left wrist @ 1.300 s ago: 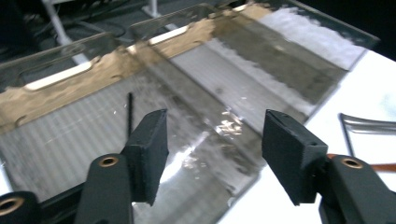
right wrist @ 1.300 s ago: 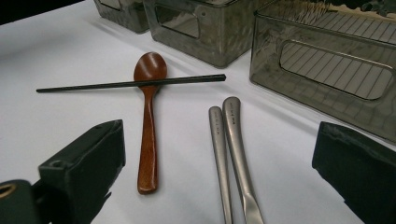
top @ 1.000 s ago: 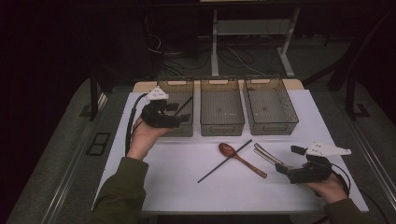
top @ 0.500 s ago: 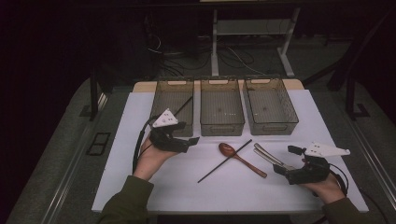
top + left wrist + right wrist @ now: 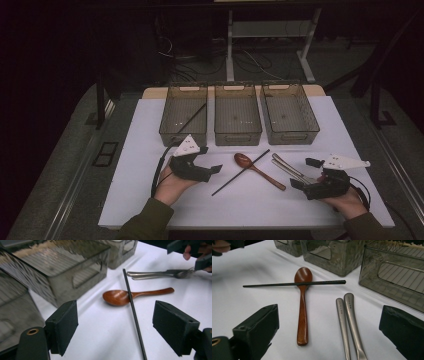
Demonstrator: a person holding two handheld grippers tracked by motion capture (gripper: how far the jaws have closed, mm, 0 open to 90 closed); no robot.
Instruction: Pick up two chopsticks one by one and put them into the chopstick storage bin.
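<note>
Left gripper (image 5: 212, 169) hovers low over the white table (image 5: 150, 190), in front of the left bin (image 5: 183, 116). Jaws have just been opening and now stand apart with nothing between the pads; released. In the left gripper view the black chopstick (image 5: 132, 307) runs up the gap between the jaws, on the table, untouched. A second chopstick (image 5: 192, 117) leans inside the left bin.

Just right of the left gripper: the loose chopstick lies diagonally across the neck of the wooden spoon (image 5: 257, 170), resting on it where bowl meets handle. Spoon bowl points toward the bins, handle toward the person's side. Middle bin (image 5: 237, 114) sits behind spoon and chopstick; right bin (image 5: 290, 112) beside it.

Right of the spoon: two metal utensils (image 5: 290, 170) side by side, touching or nearly so; in the left gripper view one looks like a fork. Handles reach toward the bins.

Far right: right gripper (image 5: 302, 174) held in a hand (image 5: 345, 200), low at the table, jaws wide apart, released, nothing clamped. In the right gripper view the metal utensils lie between the jaws, not pressed.
</note>
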